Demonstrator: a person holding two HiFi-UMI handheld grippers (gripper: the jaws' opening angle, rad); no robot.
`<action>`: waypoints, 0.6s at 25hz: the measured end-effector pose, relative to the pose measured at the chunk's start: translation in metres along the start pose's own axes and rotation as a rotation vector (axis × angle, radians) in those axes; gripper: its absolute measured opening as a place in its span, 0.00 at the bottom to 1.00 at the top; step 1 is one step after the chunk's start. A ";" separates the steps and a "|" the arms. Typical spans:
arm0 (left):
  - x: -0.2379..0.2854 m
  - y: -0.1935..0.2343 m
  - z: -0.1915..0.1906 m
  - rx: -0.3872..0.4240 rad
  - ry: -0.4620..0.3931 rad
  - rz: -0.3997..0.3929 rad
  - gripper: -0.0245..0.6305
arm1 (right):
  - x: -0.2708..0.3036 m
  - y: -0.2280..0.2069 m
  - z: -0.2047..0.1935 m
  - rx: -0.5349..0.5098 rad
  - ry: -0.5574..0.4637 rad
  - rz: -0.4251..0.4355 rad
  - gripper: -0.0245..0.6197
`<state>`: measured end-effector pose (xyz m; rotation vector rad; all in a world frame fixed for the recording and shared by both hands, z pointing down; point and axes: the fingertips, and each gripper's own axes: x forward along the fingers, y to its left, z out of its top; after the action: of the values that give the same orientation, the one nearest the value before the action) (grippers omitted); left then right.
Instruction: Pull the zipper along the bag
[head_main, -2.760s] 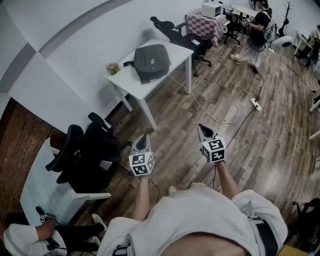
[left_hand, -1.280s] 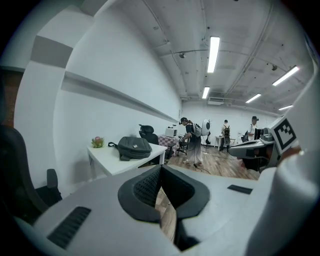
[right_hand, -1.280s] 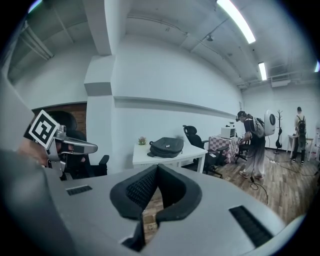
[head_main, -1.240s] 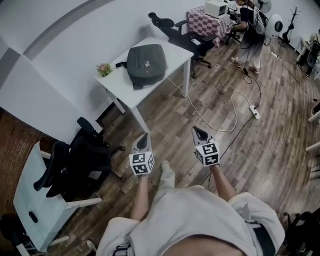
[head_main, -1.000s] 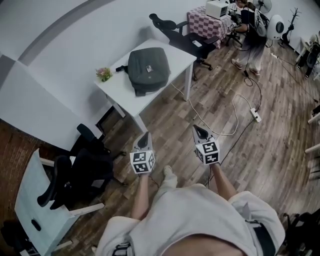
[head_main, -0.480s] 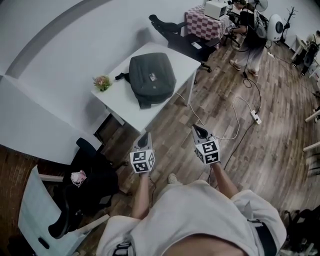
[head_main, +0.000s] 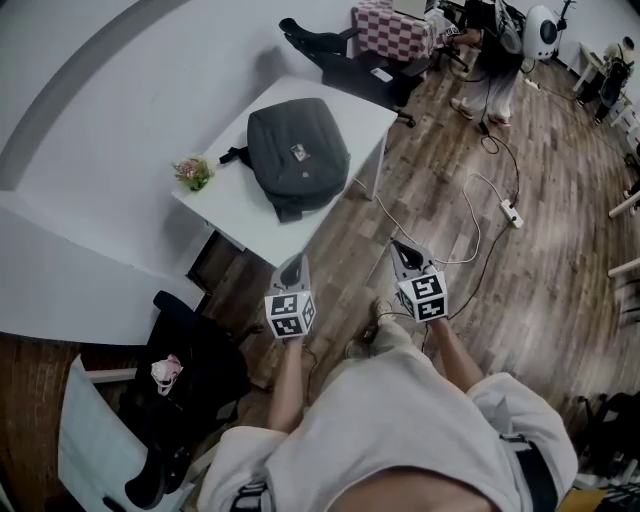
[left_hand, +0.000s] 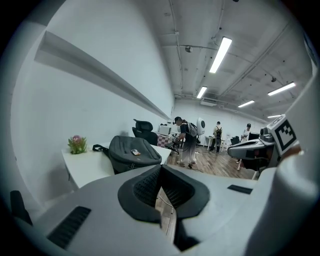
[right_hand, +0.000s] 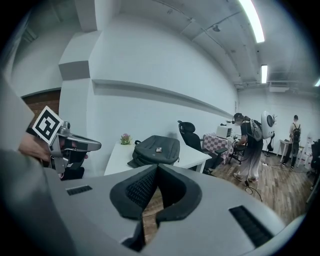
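A dark grey bag (head_main: 297, 156) lies flat on a white table (head_main: 244, 206) ahead of me; it also shows as the bag (left_hand: 132, 152) in the left gripper view and the bag (right_hand: 157, 148) in the right gripper view. My left gripper (head_main: 294, 268) is held over the wooden floor, short of the table's near edge, shut with nothing in it. My right gripper (head_main: 402, 251) is level with it to the right, also shut and empty. Both point toward the table. The bag's zipper is too small to make out.
A small pink potted plant (head_main: 193, 172) stands on the table's left end. Black office chairs (head_main: 190, 370) crowd my left. A white cable and power strip (head_main: 511, 213) lie on the floor to the right. A person (head_main: 492, 40) stands at the far desks.
I have walked closer to the table; the bag and table now sit larger and nearer in the head view. Both grippers stay shut and held in front of me.
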<state>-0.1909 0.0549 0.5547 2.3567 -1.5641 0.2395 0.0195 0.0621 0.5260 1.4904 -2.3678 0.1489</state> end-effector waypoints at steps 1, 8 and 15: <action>0.004 0.002 0.001 0.004 0.000 0.000 0.08 | 0.004 -0.001 0.001 0.002 -0.001 0.000 0.06; 0.037 0.012 0.003 0.018 0.015 0.008 0.08 | 0.039 -0.014 0.001 0.011 -0.006 0.015 0.06; 0.097 0.019 0.018 0.052 0.046 0.017 0.08 | 0.096 -0.047 0.004 0.029 0.004 0.056 0.06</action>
<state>-0.1704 -0.0427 0.5696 2.3602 -1.5758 0.3404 0.0226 -0.0421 0.5502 1.4361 -2.4155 0.2008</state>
